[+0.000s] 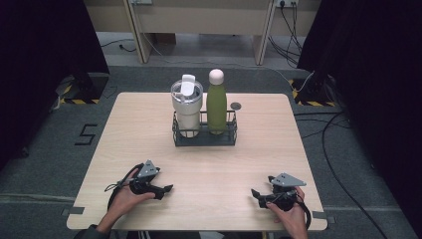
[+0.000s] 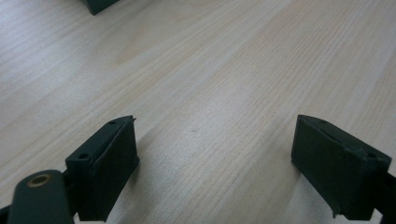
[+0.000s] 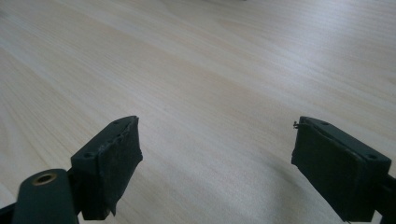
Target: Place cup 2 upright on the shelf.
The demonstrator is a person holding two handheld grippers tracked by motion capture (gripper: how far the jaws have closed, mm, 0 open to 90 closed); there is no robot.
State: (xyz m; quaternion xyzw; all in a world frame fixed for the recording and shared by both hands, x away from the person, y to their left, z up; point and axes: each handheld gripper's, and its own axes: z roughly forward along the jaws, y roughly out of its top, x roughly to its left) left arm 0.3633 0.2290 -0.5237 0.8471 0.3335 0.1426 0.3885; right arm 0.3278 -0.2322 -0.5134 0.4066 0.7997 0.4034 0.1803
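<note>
Surface [image 1: 149,129] of pale wood runs wide and mostly bare, with rounded corners and dark floor all around it. A dark wire caddy [image 1: 204,137] sits toward the far middle, well back from the near edge. It holds 2 things upright, side by side: a cream tumbler [image 1: 187,107] with a clear lid on the left and a green bottle [image 1: 216,102] with a pale cap on the right. A small dark disc [image 1: 236,106] lies on the wood just right of the bottle.

The left gripper [image 1: 166,189] rests low by the near edge, left of centre, held in the person's left hand [image 1: 127,196], its tip pointing toward the middle. In the left gripper view its jaws stand wide apart with bare wood between them, and a corner of the caddy [image 2: 98,4] shows at the top edge.

The right gripper [image 1: 255,193] lies close to the near right corner in the right hand [image 1: 291,214], tip pointing inward. In the right gripper view its jaws are spread wide apart and grasp nothing.

Between the 2 grippers lies a broad open stretch of wood, and another open band separates them from the caddy. Both side margins of the caddy are free as well.
</note>
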